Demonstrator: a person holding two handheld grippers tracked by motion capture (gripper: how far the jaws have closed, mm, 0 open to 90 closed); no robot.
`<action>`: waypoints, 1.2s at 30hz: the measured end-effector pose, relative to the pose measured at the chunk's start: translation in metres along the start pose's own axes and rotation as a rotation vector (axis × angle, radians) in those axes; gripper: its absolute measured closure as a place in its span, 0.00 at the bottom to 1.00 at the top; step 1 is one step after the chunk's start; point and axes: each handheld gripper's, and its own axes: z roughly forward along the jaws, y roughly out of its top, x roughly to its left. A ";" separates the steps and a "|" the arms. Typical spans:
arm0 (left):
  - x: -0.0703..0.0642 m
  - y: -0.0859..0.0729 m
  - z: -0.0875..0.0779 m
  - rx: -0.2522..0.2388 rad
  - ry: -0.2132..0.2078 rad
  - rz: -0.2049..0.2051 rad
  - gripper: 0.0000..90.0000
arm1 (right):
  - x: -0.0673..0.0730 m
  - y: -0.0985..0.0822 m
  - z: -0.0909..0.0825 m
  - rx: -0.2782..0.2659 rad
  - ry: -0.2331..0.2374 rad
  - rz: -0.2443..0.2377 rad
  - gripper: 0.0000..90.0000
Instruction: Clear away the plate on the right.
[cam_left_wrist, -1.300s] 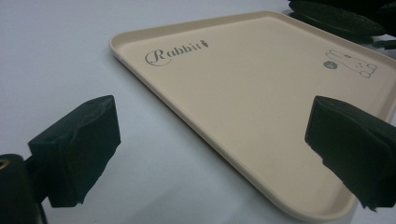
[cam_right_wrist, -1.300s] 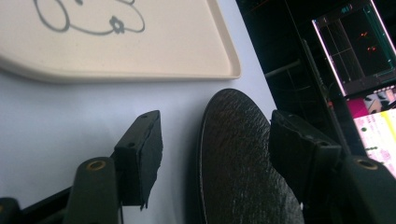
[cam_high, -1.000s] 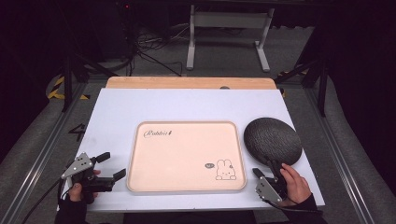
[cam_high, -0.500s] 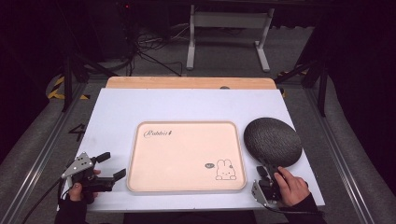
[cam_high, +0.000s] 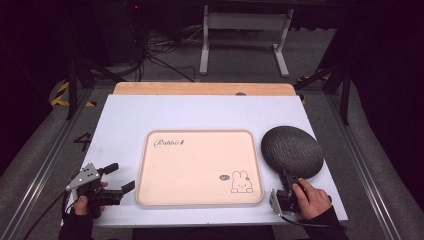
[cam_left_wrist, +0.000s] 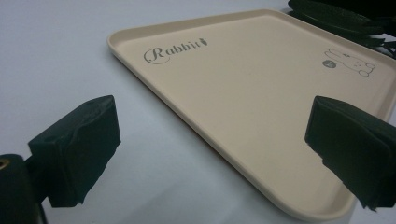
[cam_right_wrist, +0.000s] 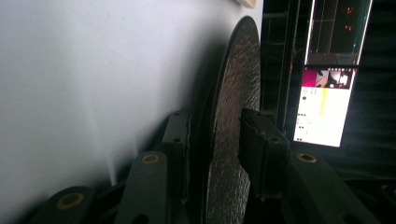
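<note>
A dark, rough-textured round plate (cam_high: 292, 150) lies on the white table, right of a beige tray (cam_high: 195, 170) printed with "Rabbit" and a bunny. My right gripper (cam_high: 289, 181) is at the plate's near rim. In the right gripper view the plate (cam_right_wrist: 238, 93) stands edge-on between the jaws of that gripper (cam_right_wrist: 212, 144), which have just been closing; a dark gap still shows on one side. My left gripper (cam_high: 121, 177) rests open at the tray's near left corner. Its two black pads (cam_left_wrist: 74, 149) stand wide apart before the tray (cam_left_wrist: 261, 93), with nothing between them.
The white table top (cam_high: 200, 110) ends in a wooden strip at the back. A metal stand and cables sit on the dark floor beyond. A lit screen (cam_right_wrist: 327, 102) glows past the plate in the right gripper view. The dark plate (cam_left_wrist: 336, 14) shows beyond the tray's far corner.
The right hand has edged forward to the plate's near rim and its jaws have narrowed around that rim. The left gripper has stayed put.
</note>
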 end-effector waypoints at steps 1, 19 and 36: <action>0.000 0.000 0.000 0.000 0.000 0.000 0.04 | 0.000 0.000 0.000 0.004 0.001 0.008 0.73; 0.000 0.000 0.000 0.000 0.001 0.000 0.04 | -0.004 -0.012 0.016 0.065 0.003 0.081 0.77; 0.000 0.000 0.000 0.001 0.000 0.006 0.04 | -0.006 -0.012 0.018 0.045 0.061 0.023 0.90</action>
